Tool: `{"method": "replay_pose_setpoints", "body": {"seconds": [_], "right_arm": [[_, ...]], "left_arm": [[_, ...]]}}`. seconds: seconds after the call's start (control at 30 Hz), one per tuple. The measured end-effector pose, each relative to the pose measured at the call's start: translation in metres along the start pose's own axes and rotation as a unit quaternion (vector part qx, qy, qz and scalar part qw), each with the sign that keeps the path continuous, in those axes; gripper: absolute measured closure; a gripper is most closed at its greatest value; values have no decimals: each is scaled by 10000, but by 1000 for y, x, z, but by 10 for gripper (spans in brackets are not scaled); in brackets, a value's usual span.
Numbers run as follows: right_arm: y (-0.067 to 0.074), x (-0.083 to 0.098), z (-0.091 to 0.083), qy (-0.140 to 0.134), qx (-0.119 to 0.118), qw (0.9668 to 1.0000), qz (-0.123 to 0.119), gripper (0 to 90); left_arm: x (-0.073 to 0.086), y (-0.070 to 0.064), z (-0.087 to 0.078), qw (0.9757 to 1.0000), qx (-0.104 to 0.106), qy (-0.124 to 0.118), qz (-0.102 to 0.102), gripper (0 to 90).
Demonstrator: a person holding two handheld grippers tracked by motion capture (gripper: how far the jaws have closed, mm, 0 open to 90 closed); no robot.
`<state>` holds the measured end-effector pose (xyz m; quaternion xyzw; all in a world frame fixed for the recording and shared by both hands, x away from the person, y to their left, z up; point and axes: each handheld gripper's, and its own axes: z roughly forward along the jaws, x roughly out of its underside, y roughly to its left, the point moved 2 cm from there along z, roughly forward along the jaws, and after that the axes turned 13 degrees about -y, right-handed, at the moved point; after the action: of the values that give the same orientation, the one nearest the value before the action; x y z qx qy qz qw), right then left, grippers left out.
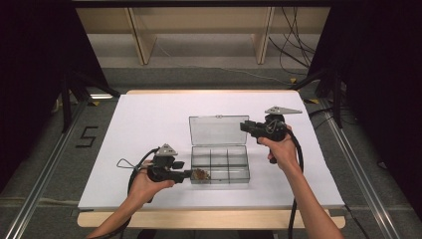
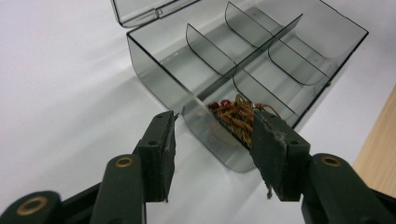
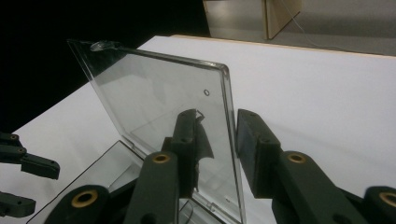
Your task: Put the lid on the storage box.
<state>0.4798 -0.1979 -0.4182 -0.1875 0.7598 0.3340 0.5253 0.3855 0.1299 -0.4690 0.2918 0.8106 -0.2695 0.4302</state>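
— Forearms are coming in from the bottom edge of the high view, each hand carrying a black gripper. What are they working over?

— They are working over a white table (image 1: 149, 124), the largest thing in sight, with its wooden edge showing along the near side. Sitting near the middle of it is a clear plastic compartment box (image 1: 219, 164), divided into six cells, with its lid (image 1: 217, 130) standing up from the far edge.

— What is the right gripper doing?

— The right gripper (image 1: 247, 127) is reaching in level from the right, at the lid's right edge. Its own view is showing the lid's edge (image 3: 229, 140) standing between the two pads, which are sitting close on either side; whether they are actually pressing on the plastic, the pictures are not making clear.

— And the left gripper?

— The left gripper (image 1: 191, 174) is pointing at the box's near left corner. Its jaws are standing moderately apart, and the corner wall of the box is showing in the gap between them, in the left gripper view.

— Is anything lying in the box?

— A small tangle of brownish wire with red bits (image 2: 236, 116) is lying in the near left cell, just beyond one pad (image 2: 268, 149) of the left gripper, which is standing close against it. A frayed thread is hanging from that pad's lower tip.
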Motion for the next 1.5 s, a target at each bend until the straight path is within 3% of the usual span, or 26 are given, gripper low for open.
{"method": "replay_pose_setpoints", "body": {"seconds": [0.07,0.1,0.13,0.17,0.23,0.37,0.4,0.47,0.53,0.6,0.7,0.73,0.87,0.9,0.93,0.97,1.0,1.13,1.2,1.33,1.37,1.47,1.5], "right_arm": [[0,0,-2,-7,-23,9999,-100,700],[-1,0,-2,-64,9,9996,-263,699],[3,1,-3,-56,-1,9999,-85,698],[3,1,-5,-24,11,9999,-132,697],[4,2,-6,-15,-13,9998,-182,694],[7,3,-11,-64,23,9995,-306,693],[8,2,-12,-71,-24,9994,-345,692],[12,3,-14,-88,7,9994,-341,692],[12,2,-16,-109,-23,9985,-542,691],[14,2,-19,-121,-5,9983,-574,688],[20,2,-21,-34,14,9990,-448,685],[19,2,-21,-113,31,9979,-631,684],[23,2,-23,-85,4,9971,-757,679],[25,3,-24,-55,95,9974,-707,678],[24,3,-23,-111,8,9964,-836,676],[25,2,-25,-83,76,9963,-858,674],[28,3,-25,-79,79,9972,-739,673],[29,3,-27,-133,38,9958,-910,665],[31,4,-28,-134,93,9967,-798,660],[32,6,-31,-82,55,9962,-864,650],[34,7,-31,-141,87,9966,-812,648],[33,6,-35,-109,139,9954,-946,658],[33,7,-36,-121,146,9959,-881,663]], "left_arm": [[3,0,-4,10000,32,32,0,494],[5,0,-5,10000,30,14,1,493],[6,-1,-6,10000,45,17,13,490],[7,-2,-8,10000,34,-3,-51,487],[9,-2,-11,10000,70,15,48,482],[14,-5,-16,10000,66,-50,-48,469],[15,-5,-17,9999,105,34,42,468],[19,-6,-19,9999,92,51,34,464],[23,-7,-20,9999,84,66,35,460],[26,-9,-21,10000,65,54,-14,457],[29,-9,-25,9999,53,71,81,456],[30,-8,-26,9999,27,70,98,456],[34,-10,-30,9999,39,40,84,454],[36,-10,-30,10000,43,70,54,453],[37,-11,-30,10000,8,37,-3,452],[37,-11,-31,9999,25,56,101,451],[38,-11,-32,9999,-3,61,99,451],[41,-13,-34,9999,1,81,112,437],[41,-12,-34,9999,12,80,150,429],[43,-14,-35,9999,3,67,155,414],[43,-15,-34,10000,-4,61,68,410],[44,-15,-35,9997,-3,104,211,396],[44,-15,-36,9998,-11,93,197,395]]}}
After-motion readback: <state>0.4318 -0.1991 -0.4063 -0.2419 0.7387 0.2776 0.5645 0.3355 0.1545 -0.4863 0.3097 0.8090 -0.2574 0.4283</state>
